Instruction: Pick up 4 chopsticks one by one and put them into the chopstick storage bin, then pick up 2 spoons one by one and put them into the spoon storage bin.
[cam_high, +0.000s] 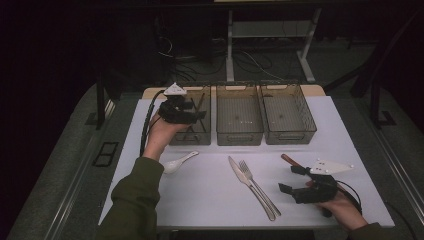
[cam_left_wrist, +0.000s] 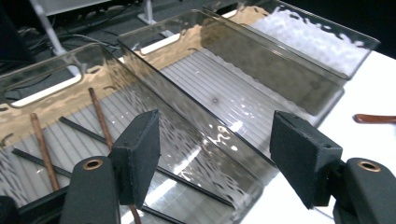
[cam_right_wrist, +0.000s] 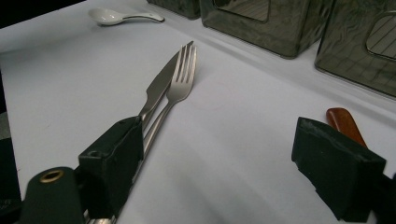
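3 clear smoky bins in a row at the far side of the white table (cam_high: 210, 195): left bin (cam_high: 202, 97), middle bin (cam_high: 239, 116), right bin (cam_high: 288, 115). Left bin holds chopsticks (cam_left_wrist: 100, 119), at least 2 brown and 2 black seen through the left gripper view; exact count hard to tell. On the table: 1 white spoon (cam_high: 178, 162), 1 knife (cam_high: 239, 172) and 1 fork (cam_high: 255, 182) lying side by side and touching, and 1 brown-handled item (cam_high: 287, 159), mostly hidden. 2 grippers. Left gripper (cam_high: 192, 114) is held over the left bin w/ jaws apart and nothing between the pads; chopsticks lie below it on the bin floor, apart from the pads. Right gripper (cam_high: 292, 179) sits low at the near right of the table, jaws wide and empty; knife and fork just to its left, brown handle just beyond its far jaw.
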